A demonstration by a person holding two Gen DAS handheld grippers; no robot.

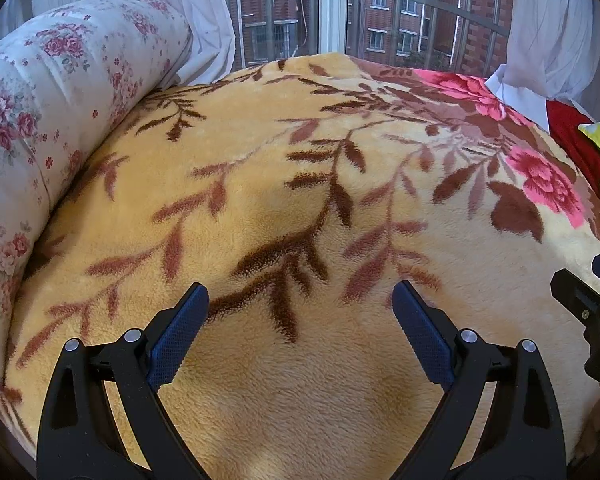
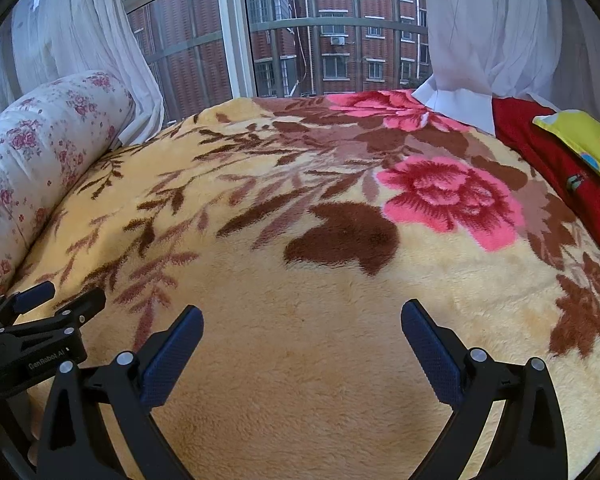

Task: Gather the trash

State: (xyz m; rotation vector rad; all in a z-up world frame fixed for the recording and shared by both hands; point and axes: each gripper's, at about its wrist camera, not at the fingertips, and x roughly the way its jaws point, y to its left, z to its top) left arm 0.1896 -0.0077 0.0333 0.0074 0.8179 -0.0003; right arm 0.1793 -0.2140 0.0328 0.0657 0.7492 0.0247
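Note:
No trash shows in either view. My left gripper (image 1: 300, 294) hangs open over a yellow plush blanket (image 1: 260, 184) with brown leaves, nothing between its blue pads. My right gripper (image 2: 302, 316) is open too, low over the same blanket (image 2: 300, 360), its fingers empty. The right gripper's black frame (image 1: 592, 312) pokes in at the right edge of the left wrist view. The left gripper (image 2: 56, 300) shows at the left edge of the right wrist view, jaws apart.
A rolled floral quilt (image 1: 40, 92) lies along the bed's left side. A red cloth (image 2: 560, 160) and a yellow pillow (image 2: 588, 140) lie at the right. White curtains (image 2: 500, 32) frame a window (image 2: 320, 40) behind the bed.

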